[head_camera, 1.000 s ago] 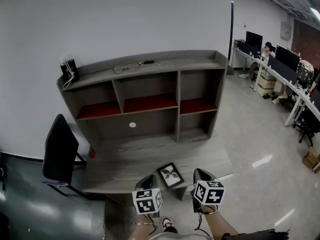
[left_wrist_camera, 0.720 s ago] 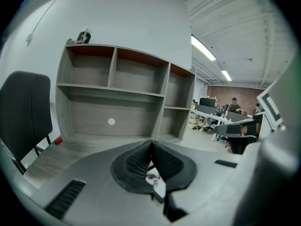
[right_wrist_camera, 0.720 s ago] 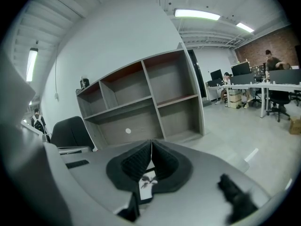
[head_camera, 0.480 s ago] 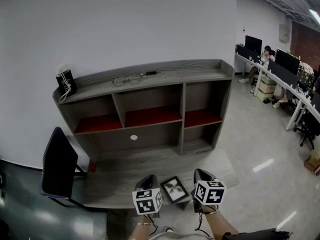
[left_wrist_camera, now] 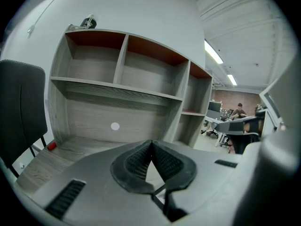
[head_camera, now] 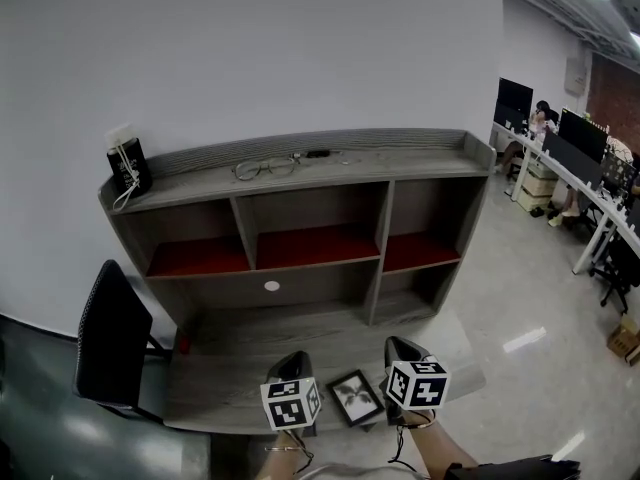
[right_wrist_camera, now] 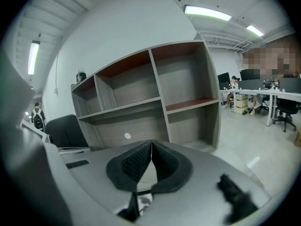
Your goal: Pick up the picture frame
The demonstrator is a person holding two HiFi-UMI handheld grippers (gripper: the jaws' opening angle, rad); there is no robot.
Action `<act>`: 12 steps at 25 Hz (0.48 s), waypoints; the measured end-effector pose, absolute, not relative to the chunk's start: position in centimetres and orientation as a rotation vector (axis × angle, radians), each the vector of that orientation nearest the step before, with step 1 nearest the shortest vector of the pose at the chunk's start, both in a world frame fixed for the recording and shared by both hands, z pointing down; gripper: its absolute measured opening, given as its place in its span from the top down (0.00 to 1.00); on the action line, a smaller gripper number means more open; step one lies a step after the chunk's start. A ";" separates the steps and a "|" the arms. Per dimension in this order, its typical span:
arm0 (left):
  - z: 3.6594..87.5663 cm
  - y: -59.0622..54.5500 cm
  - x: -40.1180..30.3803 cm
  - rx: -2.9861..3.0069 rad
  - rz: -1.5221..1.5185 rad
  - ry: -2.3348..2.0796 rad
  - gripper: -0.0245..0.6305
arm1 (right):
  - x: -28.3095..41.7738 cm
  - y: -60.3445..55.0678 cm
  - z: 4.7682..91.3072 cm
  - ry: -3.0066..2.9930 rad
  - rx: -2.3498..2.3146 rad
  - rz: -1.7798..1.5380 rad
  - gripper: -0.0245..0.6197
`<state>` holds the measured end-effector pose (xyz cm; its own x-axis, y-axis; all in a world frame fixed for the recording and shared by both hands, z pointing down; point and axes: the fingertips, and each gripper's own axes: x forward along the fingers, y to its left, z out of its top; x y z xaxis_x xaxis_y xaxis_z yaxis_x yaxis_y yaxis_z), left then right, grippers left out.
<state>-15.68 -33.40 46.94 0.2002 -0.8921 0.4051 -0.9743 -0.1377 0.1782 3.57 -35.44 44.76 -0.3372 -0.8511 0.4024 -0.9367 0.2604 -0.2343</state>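
– Picture frame first: where is it lying?
– It is lying flat and face up on the grey table, close to the front edge, between the two tools. A dark leaf-like print is showing, and the shelf unit is standing well behind it.
– And the tools?
– The left tool is hovering just to its left, the right tool just to its right. In each gripper view the ribbed pads are pressing together at the tips, with nothing between them.
– How is it going to handle?
– I am judging it light and stiff, with a thin dark border. The front is probably glazed, so likely slippery and breakable there. Lying flat, it is offering little to grab.
– So where am I taking hold?
– I am suggesting the border: spreading one tool, sliding a pad under an edge, perhaps the edge nearest the table's front, and closing across the frame's thickness, never on the middle of the front
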 end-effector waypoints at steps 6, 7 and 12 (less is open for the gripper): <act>47.8 -36.2 -17.4 2.036 0.245 -1.755 0.94 | 2.6 -38.0 45.8 -2.314 1.652 0.654 0.91; 48.1 -36.5 -17.5 2.025 0.241 -1.756 0.94 | 2.6 -38.2 46.0 -2.311 1.648 0.655 0.91; 49.7 -36.8 -16.8 1.987 0.260 -1.742 0.94 | 3.3 -38.9 47.6 -2.288 1.617 0.688 0.91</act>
<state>-16.83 -36.81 49.65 0.1710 -0.8793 0.4446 -0.9708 -0.0732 0.2285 3.30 -38.88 47.59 -0.3492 -0.8142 0.4637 -0.9350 0.2701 -0.2298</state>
